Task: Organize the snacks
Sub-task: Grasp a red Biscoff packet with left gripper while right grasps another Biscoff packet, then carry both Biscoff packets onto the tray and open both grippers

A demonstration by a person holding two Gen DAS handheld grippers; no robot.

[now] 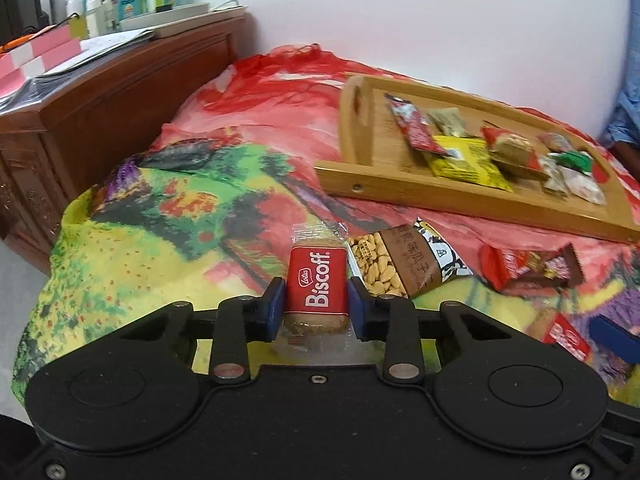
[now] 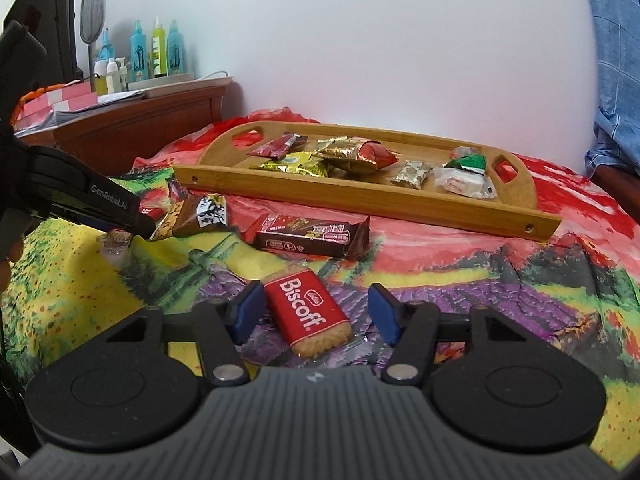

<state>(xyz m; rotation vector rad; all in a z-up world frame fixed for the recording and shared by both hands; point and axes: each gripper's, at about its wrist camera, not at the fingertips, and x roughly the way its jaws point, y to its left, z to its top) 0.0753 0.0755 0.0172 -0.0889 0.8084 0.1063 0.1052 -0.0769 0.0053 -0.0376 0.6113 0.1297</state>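
Jaws of the left gripper [image 1: 316,304] clamp one Biscoff [image 1: 317,285]; right gripper [image 2: 316,312] gapes around another [image 2: 306,312].

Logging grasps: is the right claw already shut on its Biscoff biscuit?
No: the right claw stands open, its blue pads apart on either side of the Biscoff biscuit lying on the cloth.

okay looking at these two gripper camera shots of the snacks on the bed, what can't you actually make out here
- Snacks in the wooden tray: left wrist view, motion blur smears their labels.
- Second Biscoff biscuit: left wrist view, partly hidden behind the gripper body, blurred.
- Left hand-held gripper: right wrist view, its fingertips are hidden by its own body, so the grip is unreadable there.
- Chocolate bar: right wrist view, print too small to read.
- Bottles on the dresser: both views, too small.
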